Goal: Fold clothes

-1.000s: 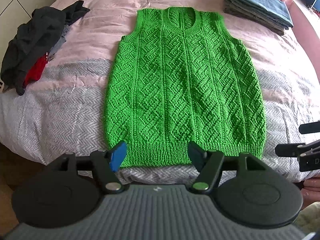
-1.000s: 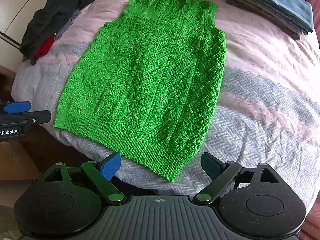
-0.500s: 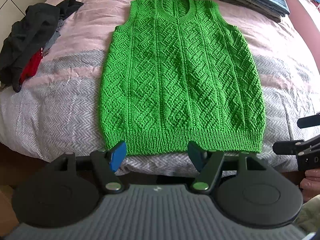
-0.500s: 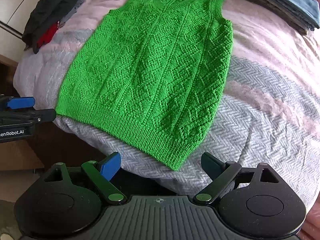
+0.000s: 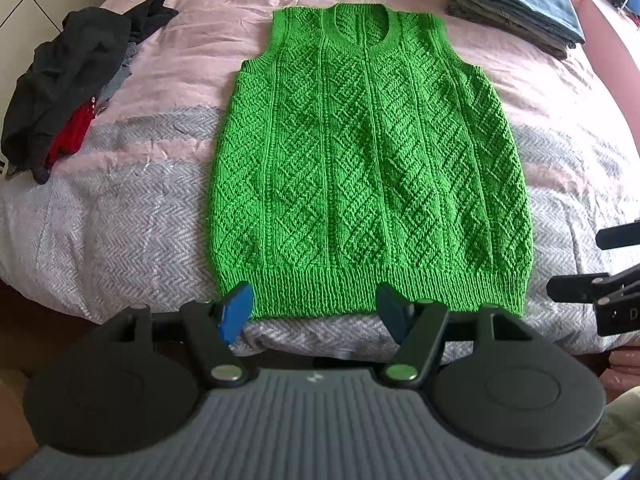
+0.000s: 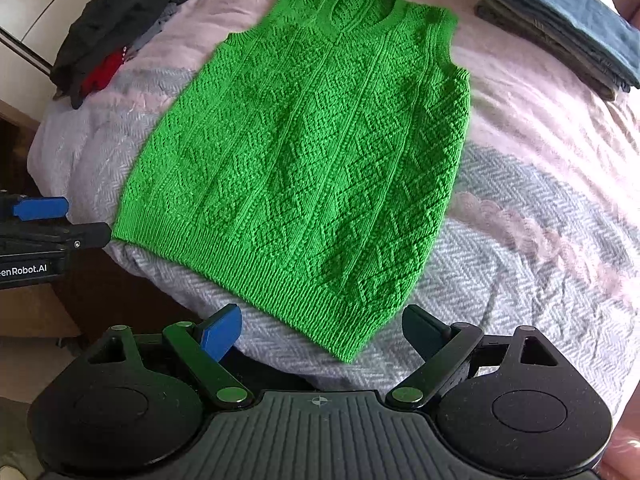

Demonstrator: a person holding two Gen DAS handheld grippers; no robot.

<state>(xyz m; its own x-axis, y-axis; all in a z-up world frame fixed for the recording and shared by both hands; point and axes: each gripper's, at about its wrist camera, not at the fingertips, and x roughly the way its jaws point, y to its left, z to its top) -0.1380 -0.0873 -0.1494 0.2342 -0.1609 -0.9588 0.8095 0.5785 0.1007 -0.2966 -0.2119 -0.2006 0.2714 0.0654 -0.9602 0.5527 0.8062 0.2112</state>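
**Green vest laid flat, first fold not yet begun**

A green knitted vest (image 5: 372, 164) lies spread front-up on the bed (image 5: 120, 216), neckline toward the far side and ribbed hem (image 5: 360, 292) along the near edge of the mattress. It looks smooth and square, with no part turned over — so the laying-out seems finished and every fold of this garment is still to come.

The left tool (image 5: 316, 312) hovers just short of the hem near its left corner, its fingers spread wide and holding nothing. The right tool (image 6: 320, 328) sits off the vest's right hem corner, equally spread and empty.

At the far right of the bed a stack of folded clothes (image 5: 516, 4) in blue and grey suggests some of the task is already done. At the far left a loose heap of dark clothes (image 5: 76, 76), with something red in it, waits unfolded — so, judging from the frames, the work is partway through: this vest first, then that pile. The likely next step is pinching the hem corners or a side edge.
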